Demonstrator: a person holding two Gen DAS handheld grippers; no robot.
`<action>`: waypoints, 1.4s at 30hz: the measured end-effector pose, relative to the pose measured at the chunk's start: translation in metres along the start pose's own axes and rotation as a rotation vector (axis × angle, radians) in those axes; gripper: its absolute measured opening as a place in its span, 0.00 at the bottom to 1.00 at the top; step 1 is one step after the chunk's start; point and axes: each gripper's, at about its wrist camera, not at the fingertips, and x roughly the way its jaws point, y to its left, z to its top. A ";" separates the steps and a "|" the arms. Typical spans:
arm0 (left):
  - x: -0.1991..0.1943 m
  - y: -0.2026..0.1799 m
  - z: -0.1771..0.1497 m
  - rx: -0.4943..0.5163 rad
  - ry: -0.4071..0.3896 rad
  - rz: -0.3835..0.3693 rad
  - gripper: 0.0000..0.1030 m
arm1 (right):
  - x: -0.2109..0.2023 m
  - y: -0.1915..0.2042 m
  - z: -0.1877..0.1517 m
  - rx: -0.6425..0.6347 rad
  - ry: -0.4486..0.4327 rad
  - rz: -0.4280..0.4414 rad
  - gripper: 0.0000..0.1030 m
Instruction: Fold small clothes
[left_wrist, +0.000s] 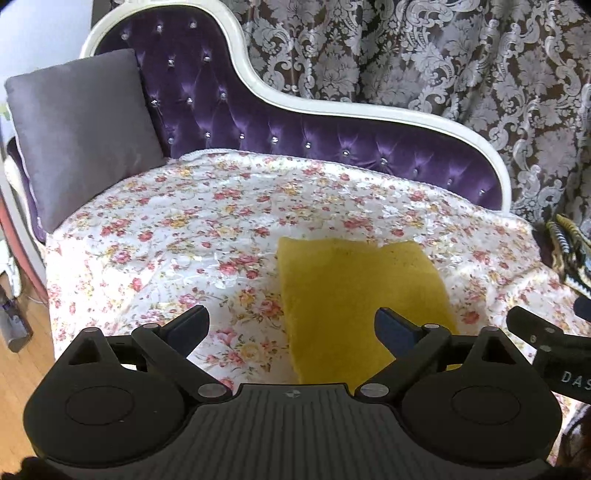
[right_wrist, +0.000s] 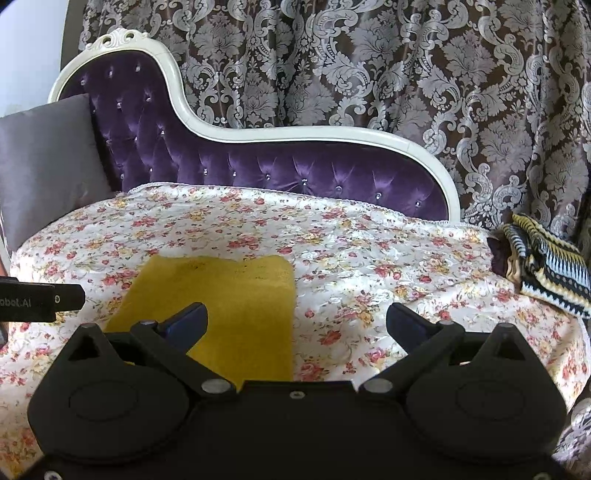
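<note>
While you hold both claws low over the near edge of the chaise, each one has its fingers spread wide apart and grips nothing, so the yellow cloth is free for the next pinch. Your left claw (left_wrist: 291, 326) hangs with its right finger over the near part of the yellow cloth (left_wrist: 354, 291), and your right claw (right_wrist: 297, 323) has its left finger over the same cloth, which puts the garment between the two, ready for a grasp at both near corners. It lies flat in the lower middle of both frames on the floral quilt (left_wrist: 192, 221). Farther back, at the left, a grey cushion (left_wrist: 77, 129) leans on the purple tufted backrest (left_wrist: 332, 144), well apart from the work. At the right edge lies a striped knitted piece (right_wrist: 546, 258), perhaps waiting its turn.
</note>
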 end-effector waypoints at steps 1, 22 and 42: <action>-0.001 0.000 -0.001 0.000 -0.005 0.014 0.94 | -0.001 0.000 0.000 0.007 0.000 0.010 1.00; -0.004 -0.002 -0.012 0.059 0.019 0.043 0.94 | 0.000 0.000 -0.006 0.046 0.029 0.112 0.99; -0.003 0.007 -0.018 0.057 0.059 0.038 0.94 | 0.012 0.015 -0.005 0.020 0.075 0.135 1.00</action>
